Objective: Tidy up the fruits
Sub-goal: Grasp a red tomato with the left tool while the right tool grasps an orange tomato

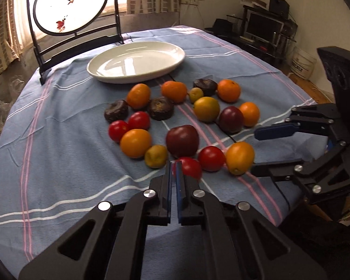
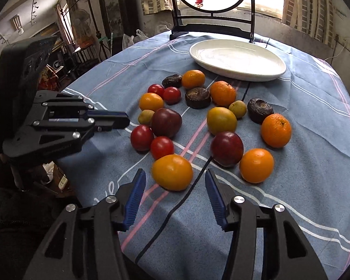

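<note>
left gripper (image 1: pixel 174 163) pads together, nothing held | right gripper (image 2: pixel 175 182) jaws apart, nearest orange fruit (image 2: pixel 172 172) just ahead, untouched | fruits loose on cloth (image 2: pixel 303 186), white plate (image 2: pixel 277 73) bare beyond | tip: straddle fruit's widest part, squeeze gently, lift clear of neighbours

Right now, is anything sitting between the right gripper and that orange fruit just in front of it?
Nothing visible. The right gripper is open, and the orange fruit lies just beyond its fingertips with only tablecloth between.

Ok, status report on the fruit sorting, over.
Left gripper shut, empty. Right gripper open, empty. Fruits all on cloth; plate bare. Nothing blocking.
</note>
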Action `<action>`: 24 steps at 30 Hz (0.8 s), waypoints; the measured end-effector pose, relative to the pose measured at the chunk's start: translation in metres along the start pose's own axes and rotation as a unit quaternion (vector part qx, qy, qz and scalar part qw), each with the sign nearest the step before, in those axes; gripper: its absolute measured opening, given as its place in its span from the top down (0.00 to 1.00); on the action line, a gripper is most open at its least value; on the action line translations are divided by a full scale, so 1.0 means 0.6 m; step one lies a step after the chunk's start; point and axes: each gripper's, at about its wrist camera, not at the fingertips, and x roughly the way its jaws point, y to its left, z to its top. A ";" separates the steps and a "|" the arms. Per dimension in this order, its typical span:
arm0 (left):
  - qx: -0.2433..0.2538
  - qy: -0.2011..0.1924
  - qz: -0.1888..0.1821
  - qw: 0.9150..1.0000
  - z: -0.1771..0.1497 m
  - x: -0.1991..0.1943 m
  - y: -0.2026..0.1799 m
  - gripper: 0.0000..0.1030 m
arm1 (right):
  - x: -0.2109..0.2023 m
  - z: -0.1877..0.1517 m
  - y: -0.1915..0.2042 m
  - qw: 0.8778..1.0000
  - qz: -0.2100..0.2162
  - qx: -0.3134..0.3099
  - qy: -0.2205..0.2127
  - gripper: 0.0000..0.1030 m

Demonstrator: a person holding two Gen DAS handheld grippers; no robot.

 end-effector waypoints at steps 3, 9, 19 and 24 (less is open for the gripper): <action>0.010 0.010 -0.017 1.000 0.005 0.013 -0.016 0.96 | 0.011 0.006 -0.002 1.000 0.011 0.003 0.013 0.49; 0.010 0.023 -0.048 0.999 0.005 0.013 -0.020 0.56 | 0.011 -0.002 -0.002 1.000 0.019 -0.005 0.021 0.49; -0.013 0.057 -0.019 0.998 -0.003 0.030 0.004 0.53 | 0.016 -0.004 -0.002 1.000 0.018 -0.015 0.013 0.59; -0.021 0.054 -0.026 0.998 0.005 0.049 0.002 0.54 | 0.022 0.001 -0.010 1.000 0.024 -0.003 0.014 0.60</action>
